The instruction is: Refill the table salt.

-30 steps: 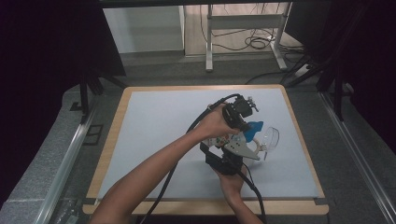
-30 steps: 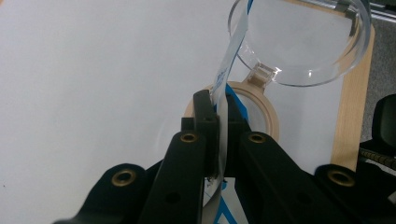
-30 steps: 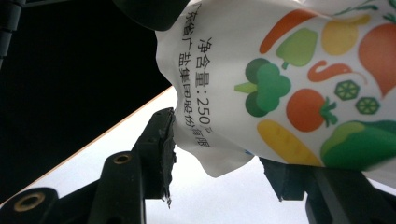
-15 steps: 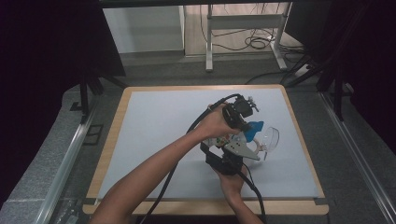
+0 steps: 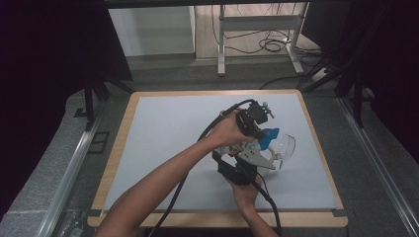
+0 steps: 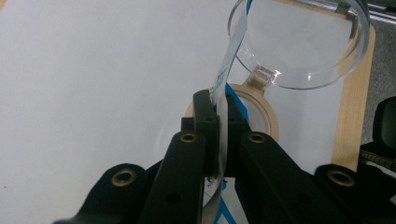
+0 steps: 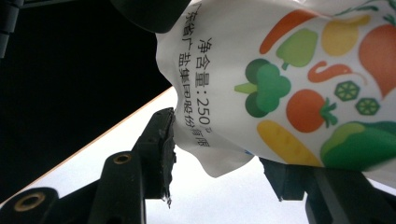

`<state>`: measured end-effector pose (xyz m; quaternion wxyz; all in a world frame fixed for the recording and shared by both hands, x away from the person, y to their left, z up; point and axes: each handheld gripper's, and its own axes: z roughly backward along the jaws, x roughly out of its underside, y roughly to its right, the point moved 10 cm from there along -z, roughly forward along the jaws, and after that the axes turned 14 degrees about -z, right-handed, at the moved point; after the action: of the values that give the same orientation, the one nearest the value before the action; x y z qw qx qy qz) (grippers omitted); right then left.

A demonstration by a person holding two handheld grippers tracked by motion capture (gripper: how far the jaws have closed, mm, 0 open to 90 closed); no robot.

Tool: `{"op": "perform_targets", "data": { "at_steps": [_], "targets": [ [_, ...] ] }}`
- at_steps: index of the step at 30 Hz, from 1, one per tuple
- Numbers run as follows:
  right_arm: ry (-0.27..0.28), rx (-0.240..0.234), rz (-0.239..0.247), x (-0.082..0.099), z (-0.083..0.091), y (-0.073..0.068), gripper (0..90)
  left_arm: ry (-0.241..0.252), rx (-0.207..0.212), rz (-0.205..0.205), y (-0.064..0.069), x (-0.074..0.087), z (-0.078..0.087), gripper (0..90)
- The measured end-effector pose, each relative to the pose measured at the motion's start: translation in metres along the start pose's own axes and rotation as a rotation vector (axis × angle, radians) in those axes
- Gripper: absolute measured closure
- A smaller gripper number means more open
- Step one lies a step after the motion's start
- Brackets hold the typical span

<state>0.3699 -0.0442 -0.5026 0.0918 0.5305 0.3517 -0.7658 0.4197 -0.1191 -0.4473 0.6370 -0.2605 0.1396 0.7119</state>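
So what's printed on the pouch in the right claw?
Colourful vegetables and black text on the white pouch, clearest in the right gripper view.

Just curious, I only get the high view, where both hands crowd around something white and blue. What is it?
Observer: A bag. The right gripper view shows colourful vegetables and Chinese print on it.
Operator: How is the left gripper holding it?
Observer: The left gripper has its jaws shut on the bag's thin flat edge.
Operator: And that clear thing beside it?
Observer: A clear round container with a small tab at its rim, seen just beyond the jaws in the left gripper view.
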Motion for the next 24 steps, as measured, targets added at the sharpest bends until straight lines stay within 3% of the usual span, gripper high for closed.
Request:
{"op": "perform_targets", "data": {
  "at_steps": [24],
  "targets": [
    [0.005, 0.000, -0.009, -0.0030, 0.0002, 0.0005, 49.6, -0.003, 0.005, -0.002, -0.0004, -0.0019, -0.0024, 90.0]
  ]
}}
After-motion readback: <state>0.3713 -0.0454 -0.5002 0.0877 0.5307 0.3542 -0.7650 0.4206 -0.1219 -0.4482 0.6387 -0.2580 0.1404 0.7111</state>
